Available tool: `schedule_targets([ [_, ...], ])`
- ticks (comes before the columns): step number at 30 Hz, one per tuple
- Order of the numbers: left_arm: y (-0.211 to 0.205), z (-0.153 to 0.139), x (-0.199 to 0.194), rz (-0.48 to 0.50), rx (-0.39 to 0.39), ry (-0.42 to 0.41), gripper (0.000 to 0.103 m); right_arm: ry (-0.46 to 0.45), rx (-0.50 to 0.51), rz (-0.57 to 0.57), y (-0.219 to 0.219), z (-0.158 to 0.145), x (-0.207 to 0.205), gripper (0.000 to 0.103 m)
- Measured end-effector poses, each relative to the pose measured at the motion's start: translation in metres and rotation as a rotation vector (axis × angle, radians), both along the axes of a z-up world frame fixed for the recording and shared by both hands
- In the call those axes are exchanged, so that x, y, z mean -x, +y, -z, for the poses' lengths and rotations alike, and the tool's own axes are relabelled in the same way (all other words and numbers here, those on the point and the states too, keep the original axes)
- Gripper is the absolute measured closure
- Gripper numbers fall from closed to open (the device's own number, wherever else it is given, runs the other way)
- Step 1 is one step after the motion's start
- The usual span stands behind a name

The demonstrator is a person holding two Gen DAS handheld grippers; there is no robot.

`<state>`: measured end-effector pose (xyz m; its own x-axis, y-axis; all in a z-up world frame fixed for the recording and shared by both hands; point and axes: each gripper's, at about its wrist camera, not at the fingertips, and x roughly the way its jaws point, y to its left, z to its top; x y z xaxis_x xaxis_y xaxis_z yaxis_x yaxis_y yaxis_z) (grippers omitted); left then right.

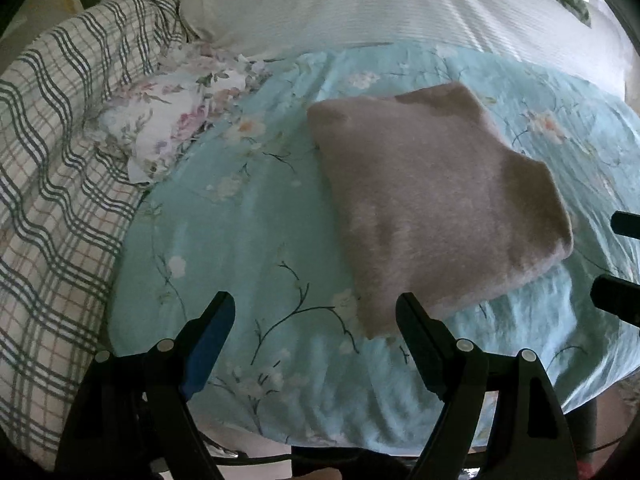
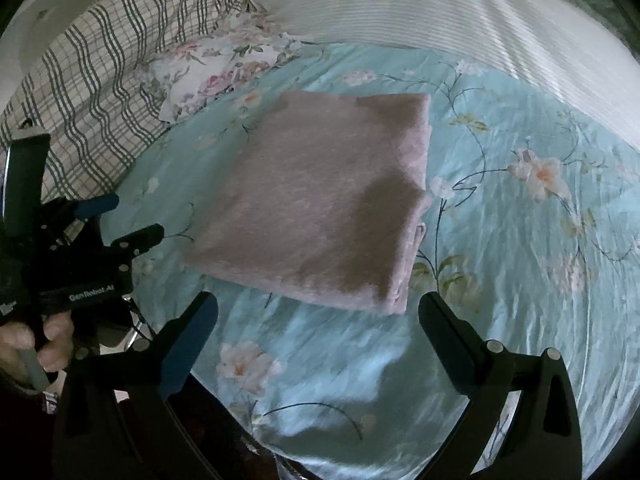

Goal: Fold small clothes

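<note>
A folded pinkish-grey garment [image 1: 432, 200] [image 2: 328, 200] lies flat on the light blue floral sheet [image 1: 240, 240] [image 2: 520, 260]. My left gripper [image 1: 314, 304] is open over the sheet, just short of the garment's near left corner, its right finger beside that corner and nothing between the pads. In the right wrist view the left gripper [image 2: 136, 216] shows at the left, held by a hand [image 2: 40, 344]. My right gripper [image 2: 318, 300] stands wide open just before the garment's near edge, gripping nothing. Its fingertips [image 1: 616, 296] poke in at the right edge of the left wrist view.
A green-and-white plaid blanket [image 1: 60, 160] [image 2: 100, 80] is bunched along the left. A crumpled white floral cloth [image 1: 168, 120] [image 2: 208, 68] lies beyond the garment's left. A white ribbed cover [image 1: 360, 4] [image 2: 460, 12] runs across the back. The bed's edge is close below both grippers.
</note>
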<state>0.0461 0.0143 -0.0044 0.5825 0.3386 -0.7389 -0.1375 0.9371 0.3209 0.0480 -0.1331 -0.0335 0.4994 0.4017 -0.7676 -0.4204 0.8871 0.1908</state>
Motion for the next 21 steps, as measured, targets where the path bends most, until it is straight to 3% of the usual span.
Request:
schedule_targets([
  [3, 0.003, 0.0, 0.001, -0.01, -0.02, 0.002, 0.02, 0.003, 0.012, -0.012, 0.003, 0.0, 0.002, 0.0],
  [12, 0.023, -0.007, -0.006, -0.005, 0.029, -0.044, 0.02, 0.008, 0.028, 0.013, 0.013, -0.008, -0.007, 0.0],
  [21, 0.017, -0.004, -0.015, -0.005, 0.052, -0.031, 0.02, 0.003, 0.034, -0.022, 0.02, -0.01, -0.015, 0.0],
])
